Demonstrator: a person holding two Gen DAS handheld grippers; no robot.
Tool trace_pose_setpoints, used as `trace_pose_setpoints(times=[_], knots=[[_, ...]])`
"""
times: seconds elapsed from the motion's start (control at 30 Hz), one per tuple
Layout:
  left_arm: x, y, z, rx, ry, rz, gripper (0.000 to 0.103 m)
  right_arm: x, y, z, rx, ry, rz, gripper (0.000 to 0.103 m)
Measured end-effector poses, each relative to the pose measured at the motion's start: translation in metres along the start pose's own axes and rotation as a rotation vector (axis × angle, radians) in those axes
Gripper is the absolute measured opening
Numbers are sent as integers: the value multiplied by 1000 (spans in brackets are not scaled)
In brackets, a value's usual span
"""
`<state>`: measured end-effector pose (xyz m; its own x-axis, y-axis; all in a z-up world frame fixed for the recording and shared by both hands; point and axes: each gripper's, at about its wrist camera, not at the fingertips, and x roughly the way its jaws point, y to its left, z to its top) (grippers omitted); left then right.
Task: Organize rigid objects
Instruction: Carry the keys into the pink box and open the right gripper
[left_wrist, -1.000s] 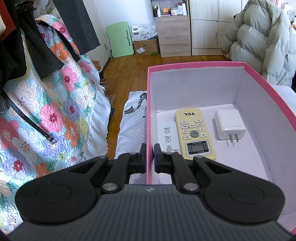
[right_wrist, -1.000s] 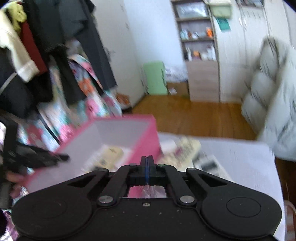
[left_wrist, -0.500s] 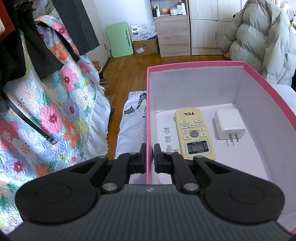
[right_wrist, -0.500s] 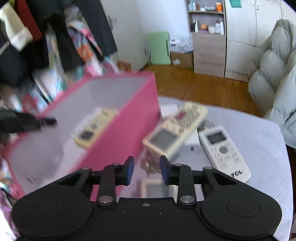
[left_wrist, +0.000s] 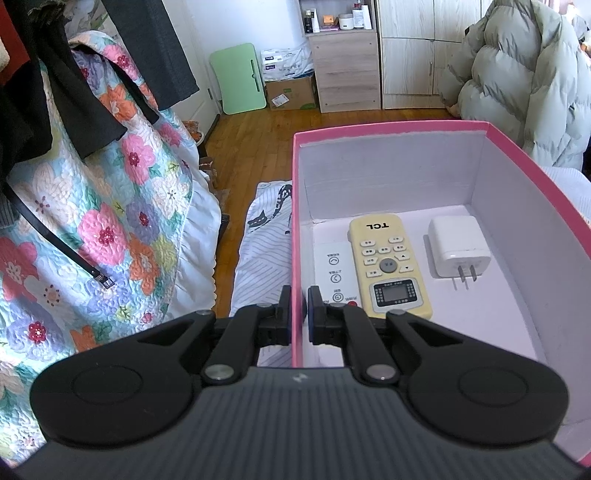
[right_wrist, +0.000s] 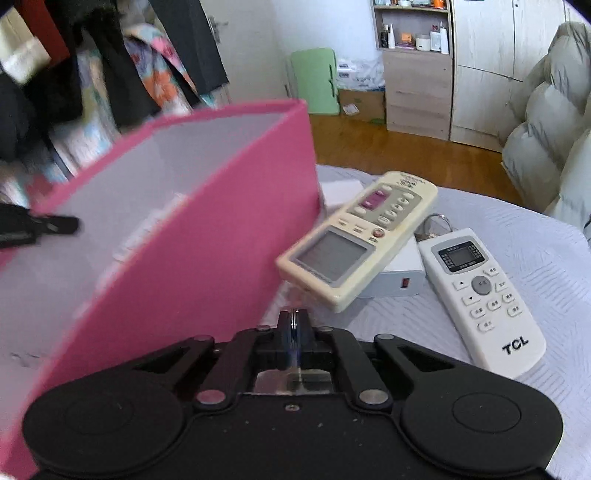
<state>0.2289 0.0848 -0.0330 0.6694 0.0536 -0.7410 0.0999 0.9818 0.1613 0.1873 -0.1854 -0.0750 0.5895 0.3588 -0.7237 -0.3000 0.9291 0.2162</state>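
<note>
My left gripper (left_wrist: 299, 308) is shut on the left wall of the pink box (left_wrist: 388, 129). Inside lie a yellow TCL remote (left_wrist: 388, 262), a thin white remote (left_wrist: 334, 269) and a white plug adapter (left_wrist: 458, 247). My right gripper (right_wrist: 295, 325) is shut on a thin ring-like metal thing (right_wrist: 295, 320), just right of the pink box (right_wrist: 221, 236). Beyond it a cream remote (right_wrist: 358, 236) rests tilted on a white charger block (right_wrist: 399, 275). A white TCL remote (right_wrist: 480, 299) and a key ring (right_wrist: 437, 221) lie on the bed.
A floral quilt (left_wrist: 92, 206) and dark clothes (left_wrist: 44, 92) hang at the left. A grey puffer coat (left_wrist: 524, 81) sits at the right. A wooden cabinet (left_wrist: 345, 70) and green board (left_wrist: 240, 81) stand across the wood floor.
My right gripper was open half a second ago and has shut on a thin metal thing, dropping lower beside the box. The left gripper and box have not moved.
</note>
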Motion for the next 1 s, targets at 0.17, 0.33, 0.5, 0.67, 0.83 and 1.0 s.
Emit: trace_pose_setpoints(times=[0.17,0.33,0.5,0.67,0.83,1.0], knots=[[0,1,0,1,0,-1,6,-50,5,0,56,-101,32,4],[0,2,0,-6,-2,-4,6,-98,14,16,68,-220,54,4],[-1,2,0,-8,-2,-9,6,-132,37,44,32,-286,100,4],[-1,4,0,-11,-1,-3,6,-126,64,65,20,-234,253,5],[-1,5,-1,-18,-1,-9,6,-75,96,68,43,-66,360,5],[-1,5,-1,-24,-3,-15,6,-11,110,74,153,72,372,5]])
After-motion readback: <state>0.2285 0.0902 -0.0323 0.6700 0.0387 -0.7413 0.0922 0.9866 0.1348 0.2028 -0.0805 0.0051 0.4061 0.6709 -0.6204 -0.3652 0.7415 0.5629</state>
